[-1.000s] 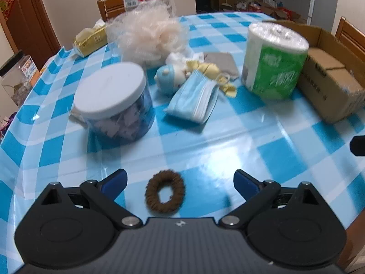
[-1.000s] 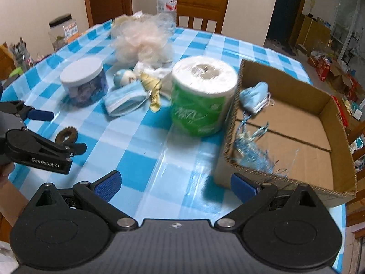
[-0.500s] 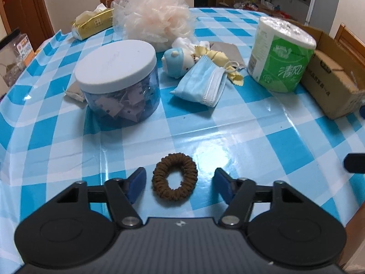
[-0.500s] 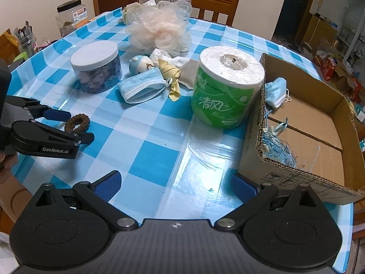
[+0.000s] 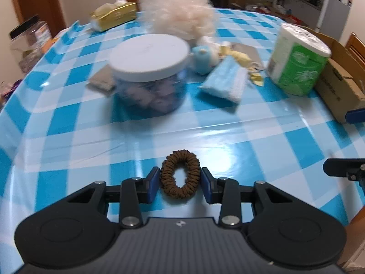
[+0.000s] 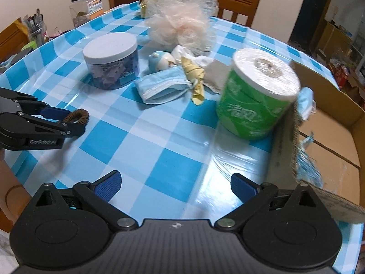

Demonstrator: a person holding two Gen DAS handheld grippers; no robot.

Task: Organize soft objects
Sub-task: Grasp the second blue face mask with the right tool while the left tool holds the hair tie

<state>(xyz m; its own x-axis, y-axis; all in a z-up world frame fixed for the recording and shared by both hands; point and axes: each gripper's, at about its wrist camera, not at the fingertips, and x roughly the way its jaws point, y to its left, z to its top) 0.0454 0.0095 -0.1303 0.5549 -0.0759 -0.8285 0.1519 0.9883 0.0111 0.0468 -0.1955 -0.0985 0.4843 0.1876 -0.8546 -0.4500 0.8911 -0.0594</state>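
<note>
two claws | left claw (image 5: 180, 182) pinches brown scrunchie (image 5: 180, 174); right claw (image 6: 174, 183) spread, unladen

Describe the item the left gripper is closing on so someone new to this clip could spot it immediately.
On the blue-and-white checked tablecloth, look at the near edge, in front of the white-lidded jar. There the left gripper pinches a brown hair scrunchie from both sides. It is the only small, dark, ribbed ring; everything nearby is pale or blue.
</note>
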